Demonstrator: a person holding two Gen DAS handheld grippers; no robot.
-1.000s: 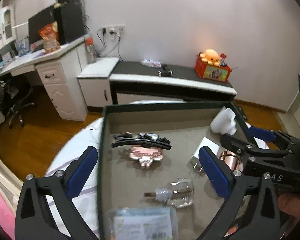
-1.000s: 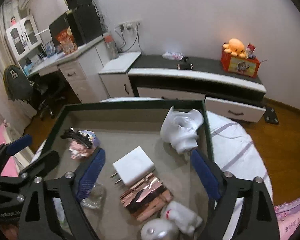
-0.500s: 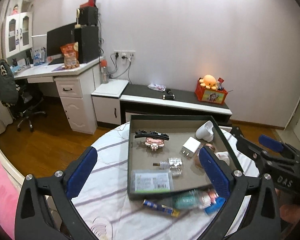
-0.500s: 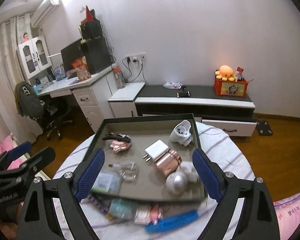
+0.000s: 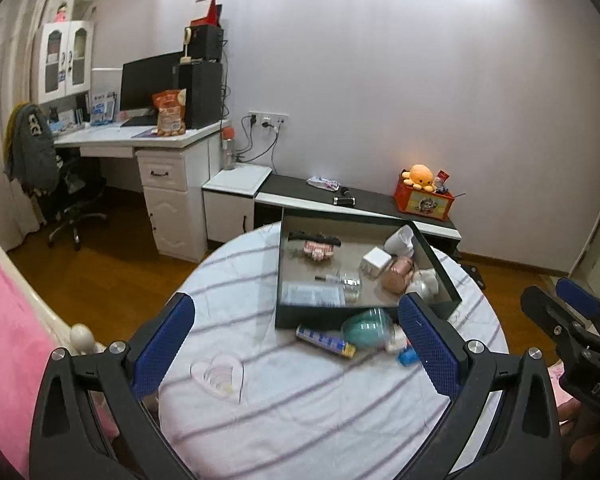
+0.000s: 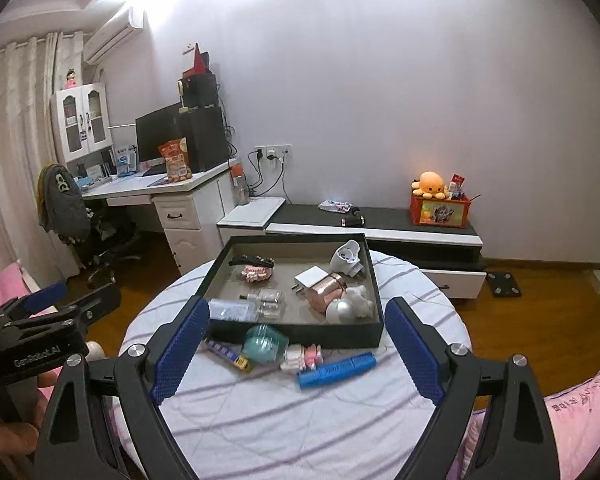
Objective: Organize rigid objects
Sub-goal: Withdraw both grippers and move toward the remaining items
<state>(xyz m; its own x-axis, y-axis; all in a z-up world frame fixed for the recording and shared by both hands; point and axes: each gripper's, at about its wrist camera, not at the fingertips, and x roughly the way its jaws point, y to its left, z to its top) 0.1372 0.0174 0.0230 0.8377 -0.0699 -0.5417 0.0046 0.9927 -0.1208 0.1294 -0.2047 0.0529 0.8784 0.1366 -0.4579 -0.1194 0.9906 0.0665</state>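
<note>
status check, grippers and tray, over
Left gripper and right gripper open, empty, above the table. Tray part-filled; blue tube and teal ball lie outside. Nothing blocking.

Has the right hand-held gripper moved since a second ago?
Yes. The right hand-held gripper has pulled back and up from the dark tray, which now looks smaller and farther beyond its fingertips.
</note>
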